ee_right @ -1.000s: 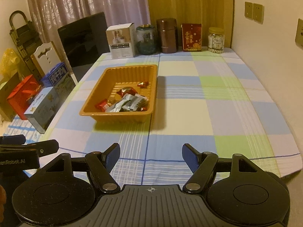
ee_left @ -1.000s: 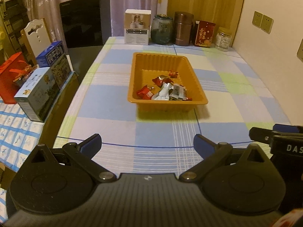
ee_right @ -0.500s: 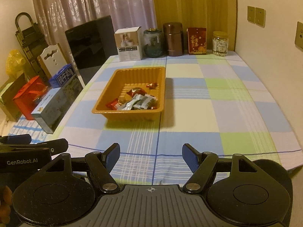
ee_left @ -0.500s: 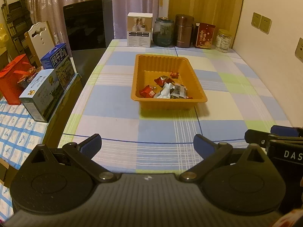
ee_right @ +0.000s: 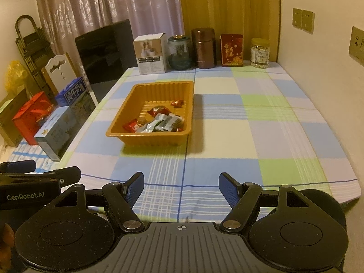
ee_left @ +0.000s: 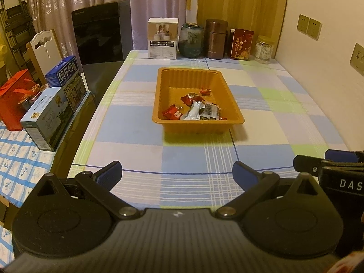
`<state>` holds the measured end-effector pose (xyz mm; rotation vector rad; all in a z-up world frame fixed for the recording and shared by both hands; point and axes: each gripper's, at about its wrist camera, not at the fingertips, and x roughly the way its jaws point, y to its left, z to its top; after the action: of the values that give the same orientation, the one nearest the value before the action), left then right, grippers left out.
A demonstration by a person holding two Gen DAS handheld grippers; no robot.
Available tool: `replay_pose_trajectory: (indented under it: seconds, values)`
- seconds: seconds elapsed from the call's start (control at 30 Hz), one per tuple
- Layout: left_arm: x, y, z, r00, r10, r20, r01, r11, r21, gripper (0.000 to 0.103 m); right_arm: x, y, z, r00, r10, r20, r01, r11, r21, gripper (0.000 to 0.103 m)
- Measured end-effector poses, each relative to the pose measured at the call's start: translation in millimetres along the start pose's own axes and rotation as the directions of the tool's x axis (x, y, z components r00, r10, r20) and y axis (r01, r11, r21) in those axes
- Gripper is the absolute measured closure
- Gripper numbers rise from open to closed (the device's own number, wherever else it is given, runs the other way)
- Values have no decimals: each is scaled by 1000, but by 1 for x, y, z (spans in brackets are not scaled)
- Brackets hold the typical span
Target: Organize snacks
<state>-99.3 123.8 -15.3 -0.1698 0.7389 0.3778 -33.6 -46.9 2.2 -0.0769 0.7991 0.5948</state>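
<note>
Jaws apart, both grippers point(ee_left: 177, 173) point(ee_right: 181, 187) | snacks point(ee_left: 193, 109) in tray point(ee_left: 198, 122) | jars point(ee_left: 191, 39) behind

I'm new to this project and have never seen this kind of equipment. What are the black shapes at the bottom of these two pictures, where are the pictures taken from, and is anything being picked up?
No robot arm is involved: a person holds a two-finger gripper in each hand, and each carries a wide-angle camera looking forward along its fingers. One picture comes from the left gripper, the other from the right gripper; the black shapes are the grippers' own bodies. Each one also shows at the edge of the other's picture.

Both look across a table under a checked tablecloth. On it stands an orange tray with wrapped snacks inside. Along the far edge are a white box, jars and tins. Boxes sit on a lower surface to the left.

Both grippers are open and hold nothing, with no snack between the fingers.
</note>
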Motion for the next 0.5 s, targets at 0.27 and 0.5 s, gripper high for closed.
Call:
replay_pose_trajectory:
  seconds: [0.27, 0.5]
  values:
    - [2, 0, 0, 1000, -2, -5, 2, 1000, -3, 0, 0, -1, 0, 1000, 0, -2, 0, 1000, 2, 31]
    - [4, 1, 0, 1000, -3, -5, 3, 1000, -1, 0, 1, -2, -1, 1000, -2, -3, 2, 1000, 3, 31]
